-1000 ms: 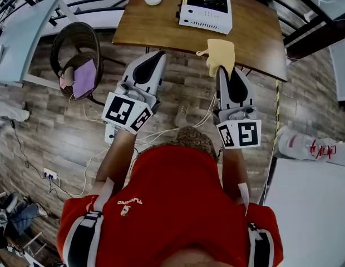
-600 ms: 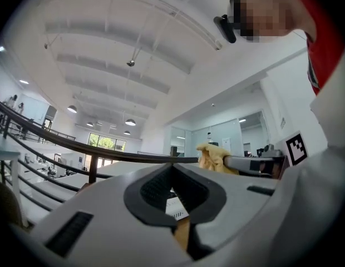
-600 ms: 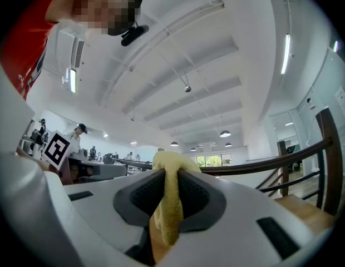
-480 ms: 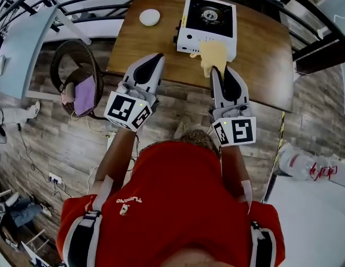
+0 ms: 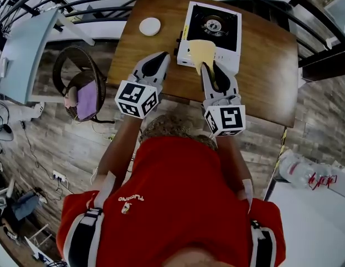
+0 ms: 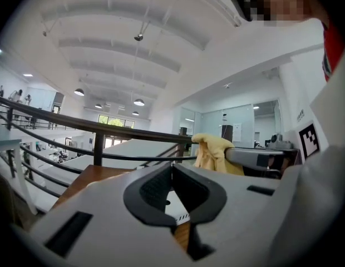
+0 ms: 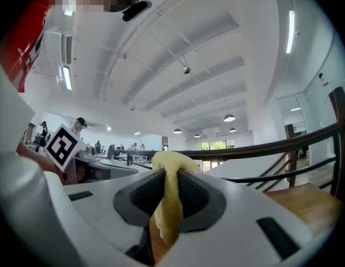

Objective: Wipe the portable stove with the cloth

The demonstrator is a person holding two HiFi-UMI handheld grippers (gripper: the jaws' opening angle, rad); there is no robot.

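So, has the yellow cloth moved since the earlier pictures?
Yes. Held in the right claw, the cloth went forward from the near edge of the table to the front edge of the stove.

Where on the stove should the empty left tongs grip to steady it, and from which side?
Likely the near left corner of the stove, coming from the near side: it is a low flat box, that corner faces the left tongs, and the cloth drapes further right.
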